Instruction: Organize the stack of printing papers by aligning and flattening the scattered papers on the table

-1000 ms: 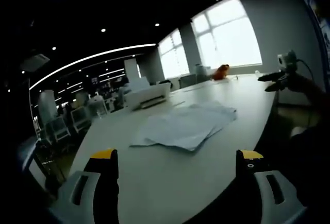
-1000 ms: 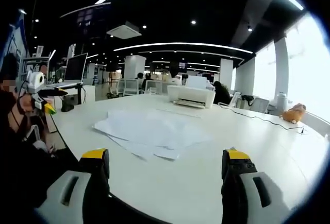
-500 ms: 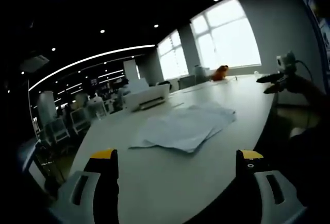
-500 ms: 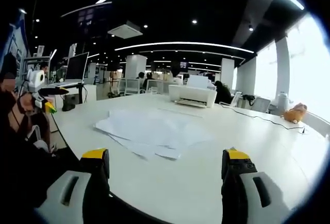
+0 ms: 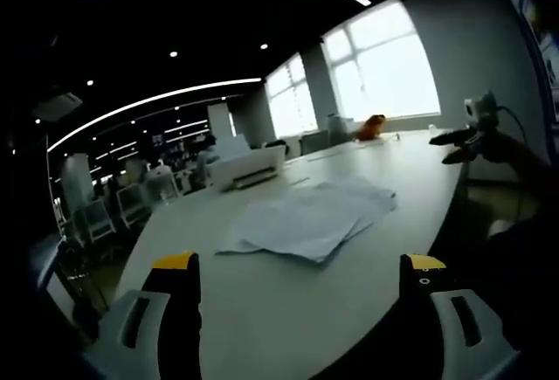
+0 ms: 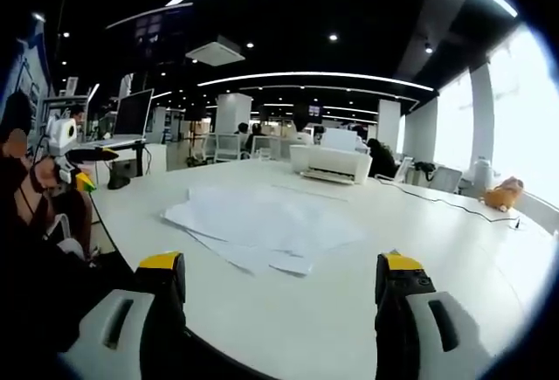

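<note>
A loose, fanned-out pile of white printing papers (image 5: 306,221) lies flat on the long white table (image 5: 262,301); the same papers (image 6: 262,223) sit mid-table in the right gripper view. My left gripper (image 5: 299,266) is open, held above the near table edge, well short of the papers. My right gripper (image 6: 279,266) is open too, nothing between its yellow-tipped fingers (image 6: 162,262), also short of the pile. The right gripper (image 5: 463,140) appears at the right edge of the left gripper view, and the left gripper (image 6: 74,166) at the left edge of the right gripper view.
A white printer (image 6: 330,163) stands on the table beyond the papers, with a cable (image 6: 437,201) running from it. An orange soft toy (image 6: 500,193) sits near the windows. A monitor (image 6: 131,114) and office chairs stand behind. A person's hand (image 6: 22,179) holds the left gripper.
Both views have shifted slightly as the hands drift; the papers and the open jaws look the same.
</note>
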### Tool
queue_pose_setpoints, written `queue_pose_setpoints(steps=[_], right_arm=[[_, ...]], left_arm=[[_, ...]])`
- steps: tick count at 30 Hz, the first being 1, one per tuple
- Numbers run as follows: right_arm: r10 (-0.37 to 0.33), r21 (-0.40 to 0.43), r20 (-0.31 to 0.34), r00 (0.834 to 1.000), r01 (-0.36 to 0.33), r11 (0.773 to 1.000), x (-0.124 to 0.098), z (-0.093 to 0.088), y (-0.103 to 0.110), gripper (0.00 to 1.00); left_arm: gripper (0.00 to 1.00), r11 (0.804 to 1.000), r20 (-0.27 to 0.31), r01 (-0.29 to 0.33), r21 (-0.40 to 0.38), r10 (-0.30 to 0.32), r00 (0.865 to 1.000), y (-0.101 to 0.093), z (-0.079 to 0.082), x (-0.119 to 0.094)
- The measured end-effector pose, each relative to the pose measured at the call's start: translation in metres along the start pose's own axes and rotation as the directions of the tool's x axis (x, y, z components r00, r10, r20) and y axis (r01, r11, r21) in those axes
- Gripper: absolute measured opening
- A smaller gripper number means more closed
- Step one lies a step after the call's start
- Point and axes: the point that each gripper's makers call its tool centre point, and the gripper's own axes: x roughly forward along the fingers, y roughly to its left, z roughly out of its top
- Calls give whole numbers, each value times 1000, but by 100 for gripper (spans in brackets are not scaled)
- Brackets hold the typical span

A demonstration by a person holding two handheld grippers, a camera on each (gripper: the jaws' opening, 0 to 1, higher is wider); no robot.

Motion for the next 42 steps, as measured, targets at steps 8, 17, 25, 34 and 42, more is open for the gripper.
queue_pose_setpoints(steps=[8, 17, 25, 34, 42], right_arm=[[16, -5, 1, 1000, -16, 1000, 5, 2, 6, 85], [33, -11, -1, 999, -33, 999, 11, 4, 10, 85], [50, -20, 5, 999, -50, 999, 19, 9, 17, 85], [70, -40, -18, 997, -71, 997, 28, 5, 24, 85], [78, -41, -12, 997, -78, 996, 32, 9, 26, 85]], left_arm=[[97, 1000, 0, -4, 4, 4, 1000, 1, 0, -1], [97, 1000, 2, -3, 5, 3, 1000, 1, 1, -2], [97, 1000, 6, 4, 4, -4, 1000, -1, 3, -4], [97, 1000, 1, 2, 2, -2, 1000, 2, 0, -4], [97, 1000, 3, 4, 5, -4, 1000, 1, 2, -5]])
